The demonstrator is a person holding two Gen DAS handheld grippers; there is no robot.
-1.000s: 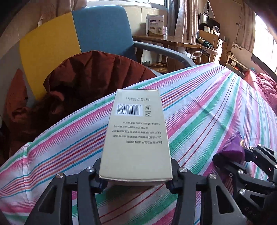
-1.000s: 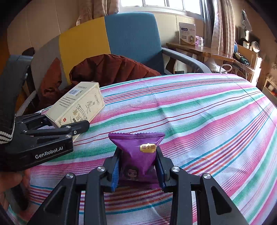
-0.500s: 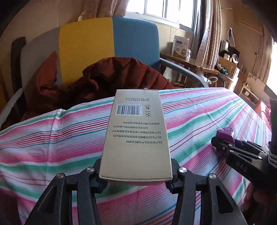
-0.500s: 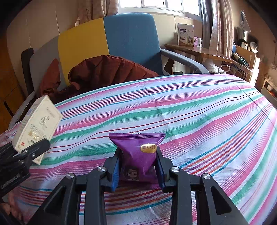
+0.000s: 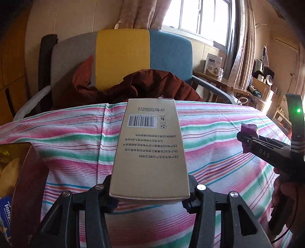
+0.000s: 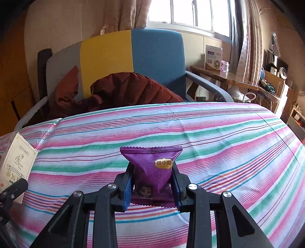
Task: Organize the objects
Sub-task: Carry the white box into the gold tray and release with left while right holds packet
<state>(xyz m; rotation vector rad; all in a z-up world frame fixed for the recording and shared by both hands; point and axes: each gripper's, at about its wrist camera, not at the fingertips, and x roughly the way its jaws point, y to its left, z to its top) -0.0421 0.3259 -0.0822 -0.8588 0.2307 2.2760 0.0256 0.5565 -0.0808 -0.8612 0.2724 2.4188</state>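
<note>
A pink, green and white striped cloth (image 6: 209,133) covers the table. Behind it stands a grey, yellow and blue armchair (image 6: 131,57) with a crumpled rust-brown padded jacket (image 6: 129,89) on its seat. A white carton (image 6: 213,57) sits on the wooden side table (image 6: 228,80) by the window.

Home room; striped bedsheet (image 6: 190,129), armchair (image 6: 133,57), curtained window (image 6: 190,15)

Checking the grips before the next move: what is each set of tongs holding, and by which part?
The left tongs clamp the beige box by the two long sides at its near end. The right tongs pinch the purple snack packet by its sides, low down.
</note>
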